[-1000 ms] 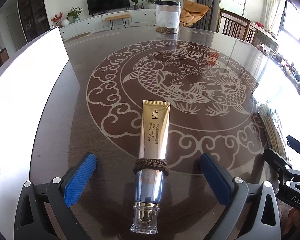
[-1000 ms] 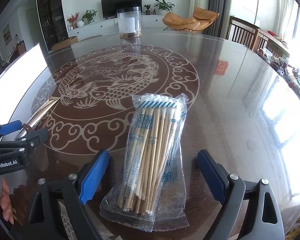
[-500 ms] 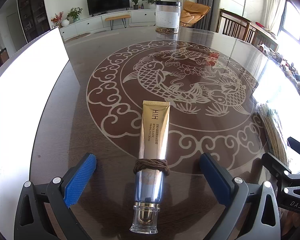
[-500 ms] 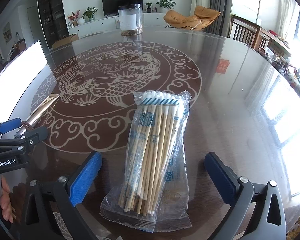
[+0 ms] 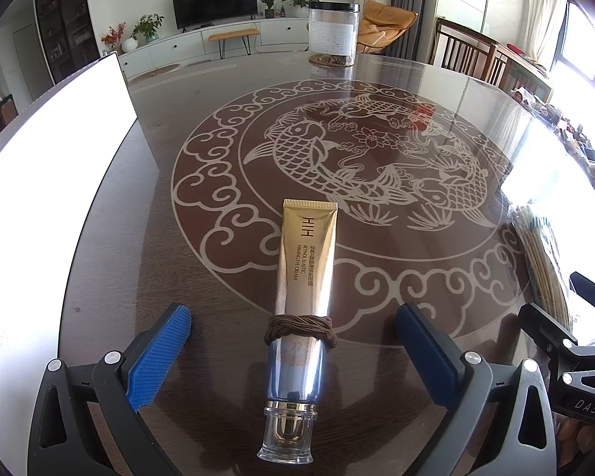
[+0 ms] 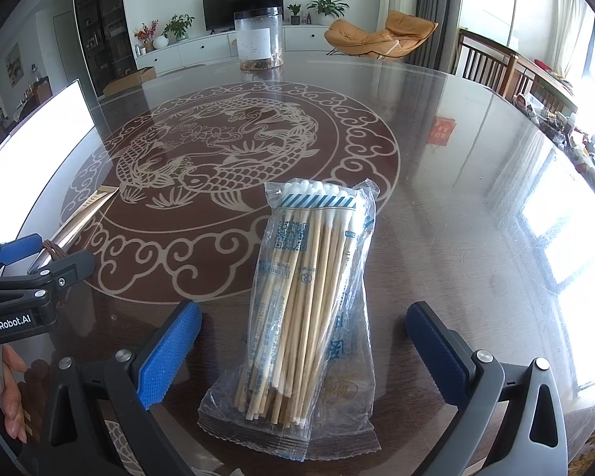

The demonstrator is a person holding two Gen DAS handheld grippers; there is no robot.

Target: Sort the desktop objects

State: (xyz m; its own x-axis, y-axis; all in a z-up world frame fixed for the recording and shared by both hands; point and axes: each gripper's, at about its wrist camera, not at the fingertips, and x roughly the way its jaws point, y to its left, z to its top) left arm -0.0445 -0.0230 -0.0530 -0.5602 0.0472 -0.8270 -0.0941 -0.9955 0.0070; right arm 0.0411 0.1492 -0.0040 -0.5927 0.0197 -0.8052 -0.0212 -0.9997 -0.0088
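Observation:
A gold and silver cream tube (image 5: 303,277) with a brown hair tie (image 5: 299,327) wound around it lies on the dark table, cap toward me. My left gripper (image 5: 293,315) is open, its blue pads well clear of the tube on both sides. In the right wrist view a clear bag of cotton swabs (image 6: 305,297) lies flat between the fingers of my right gripper (image 6: 303,311), which is wide open and not touching it. The left gripper (image 6: 39,273) shows at that view's left edge, above a person's fingers (image 6: 8,396).
A clear jar (image 5: 333,33) with a black lid stands at the table's far side. A bright white panel (image 5: 51,150) runs along the left. The table (image 5: 377,91) is glass-topped with a fish pattern. Wooden chairs (image 6: 492,63) stand beyond the right edge.
The right gripper's jaws have spread wider around the swab bag, which has stayed put. The left gripper and the tube have not moved.

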